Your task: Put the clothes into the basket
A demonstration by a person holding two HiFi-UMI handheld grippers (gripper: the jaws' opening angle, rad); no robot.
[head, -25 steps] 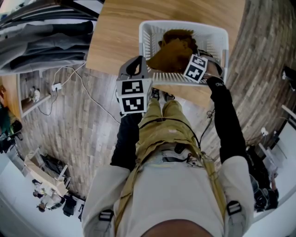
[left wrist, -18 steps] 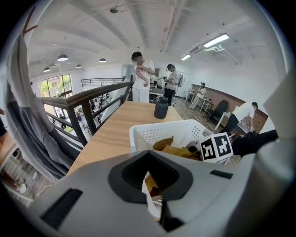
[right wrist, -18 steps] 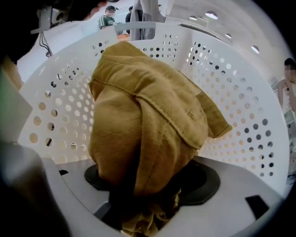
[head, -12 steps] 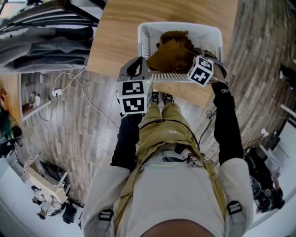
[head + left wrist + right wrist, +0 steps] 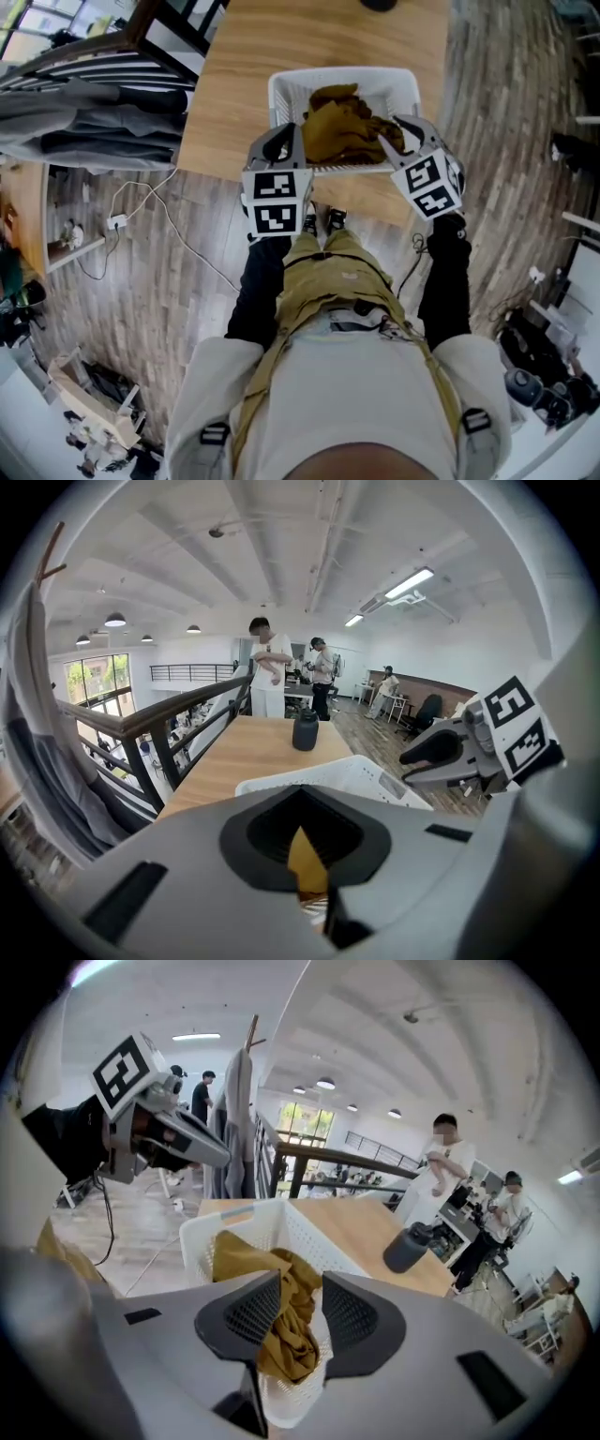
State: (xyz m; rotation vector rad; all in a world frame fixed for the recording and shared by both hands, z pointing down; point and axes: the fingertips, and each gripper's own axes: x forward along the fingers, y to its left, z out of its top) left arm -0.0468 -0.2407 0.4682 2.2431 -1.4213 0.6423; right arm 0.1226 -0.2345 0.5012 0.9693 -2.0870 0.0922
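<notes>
A white slatted basket point(image 5: 281, 89) stands on the wooden table point(image 5: 234, 75) with mustard-brown clothes point(image 5: 342, 127) heaped inside it. My right gripper point(image 5: 405, 131) hangs above the basket's near right corner. Its jaws have just been closing and stand partly apart with nothing between them. In the right gripper view the clothes point(image 5: 253, 1260) lie in the basket point(image 5: 239, 1215) below the right gripper point(image 5: 300, 1290). My left gripper point(image 5: 284, 141) hovers over the near left rim, shut and empty. In the left gripper view the left gripper point(image 5: 302, 808) shows only a sliver of mustard cloth behind its closed pads.
A dark bottle point(image 5: 408, 1246) stands on the table beyond the basket. Grey garments hang on a rack point(image 5: 94, 103) by a dark railing at the left. A white cable point(image 5: 159, 206) runs over the plank floor. Several people stand far off behind the table.
My right gripper has lifted out of the basket, leaving the mustard clothes inside, and its jaws have narrowed. My left gripper has risen a little beside the rim.
</notes>
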